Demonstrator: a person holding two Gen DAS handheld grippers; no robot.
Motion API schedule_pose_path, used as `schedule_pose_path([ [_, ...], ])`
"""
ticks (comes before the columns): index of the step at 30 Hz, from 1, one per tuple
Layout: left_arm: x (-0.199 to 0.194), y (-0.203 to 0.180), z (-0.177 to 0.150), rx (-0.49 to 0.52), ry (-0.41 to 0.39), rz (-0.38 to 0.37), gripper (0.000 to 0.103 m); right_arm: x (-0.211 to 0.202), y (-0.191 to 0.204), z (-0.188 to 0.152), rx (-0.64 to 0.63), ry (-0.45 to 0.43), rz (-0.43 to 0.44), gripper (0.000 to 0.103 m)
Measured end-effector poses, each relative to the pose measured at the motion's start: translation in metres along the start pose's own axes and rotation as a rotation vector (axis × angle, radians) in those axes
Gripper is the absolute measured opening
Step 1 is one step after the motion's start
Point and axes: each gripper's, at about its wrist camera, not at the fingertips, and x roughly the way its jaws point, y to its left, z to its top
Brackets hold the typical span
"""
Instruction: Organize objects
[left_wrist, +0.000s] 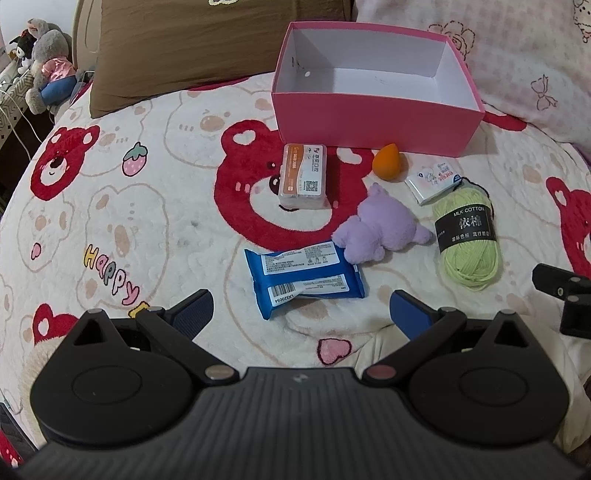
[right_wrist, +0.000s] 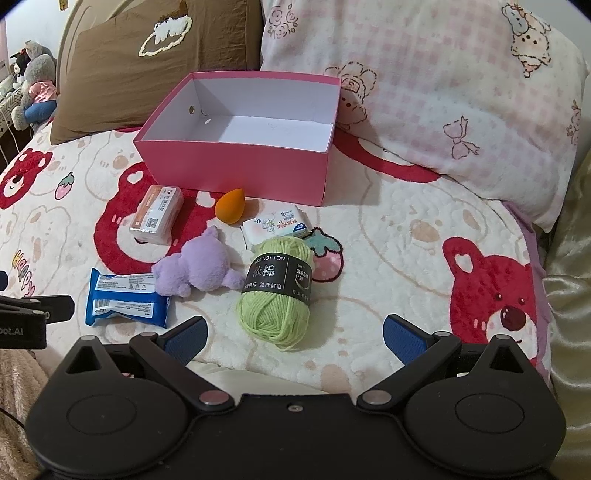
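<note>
We had both grippers spread wide, empty: green yarn skein (right_wrist: 275, 291) sat mid-frame just above right gripper (right_wrist: 291, 332), long axis running up-frame; left gripper (left_wrist: 301, 312) sat below blue wipes pack (left_wrist: 304, 278).

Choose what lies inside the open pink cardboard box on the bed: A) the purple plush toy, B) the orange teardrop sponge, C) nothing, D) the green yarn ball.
C: the pink cardboard box shows only its bare white floor, with every item lying outside it.

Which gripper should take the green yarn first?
Right. The right gripper, open, has the green yarn ball just ahead of its fingers; the left gripper, also open, faces the blue wipes pack.
</note>
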Motion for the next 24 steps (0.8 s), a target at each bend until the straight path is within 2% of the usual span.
schedule_pose_path([
  [10,0.015,-0.001,0.000,0.008,0.037,0.004,0.103,0.001,0.000,0.001,-0.005,0.001,-0.007,0.102],
  [24,0.015,0.000,0.002,0.011,0.035,0.000,0.103,0.005,0.002,-0.001,-0.018,0.002,-0.030,0.102],
])
